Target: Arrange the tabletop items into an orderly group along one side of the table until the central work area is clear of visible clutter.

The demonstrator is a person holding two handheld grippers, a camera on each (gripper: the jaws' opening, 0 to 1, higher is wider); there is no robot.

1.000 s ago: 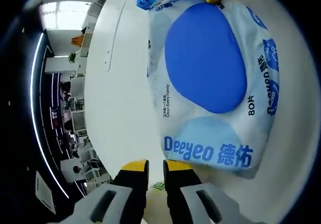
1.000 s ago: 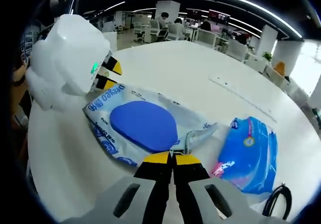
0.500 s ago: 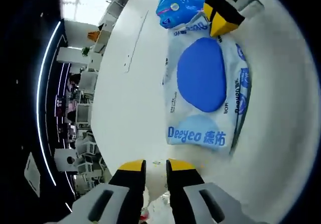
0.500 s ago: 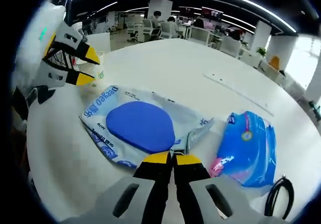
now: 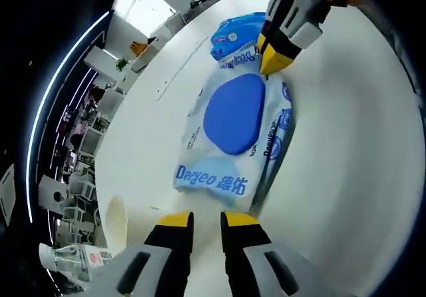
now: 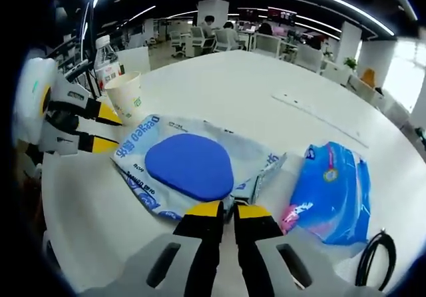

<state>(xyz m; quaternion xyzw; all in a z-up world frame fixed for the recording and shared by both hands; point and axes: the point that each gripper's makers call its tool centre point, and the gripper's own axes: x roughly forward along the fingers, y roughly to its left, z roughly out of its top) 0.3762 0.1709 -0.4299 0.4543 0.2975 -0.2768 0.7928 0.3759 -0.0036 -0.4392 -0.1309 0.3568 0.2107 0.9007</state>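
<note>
A white and blue Deeyeo wipes pack lies flat on the white table. A blue packet lies just past its far end. My right gripper sits at the wipes pack's crumpled corner flap, jaws a little apart and holding nothing; it also shows in the left gripper view. My left gripper is open just short of the pack's printed end. It also appears in the right gripper view with its yellow fingers spread.
A paper cup and a water bottle stand near the table's edge beside my left gripper. A black cable lies by the blue packet. A thin strip runs across the far tabletop. Office desks lie beyond.
My left gripper has drawn back from the wipes pack toward the cup. My right jaws, pinched on the pack's corner flap before, have parted and let it go.
</note>
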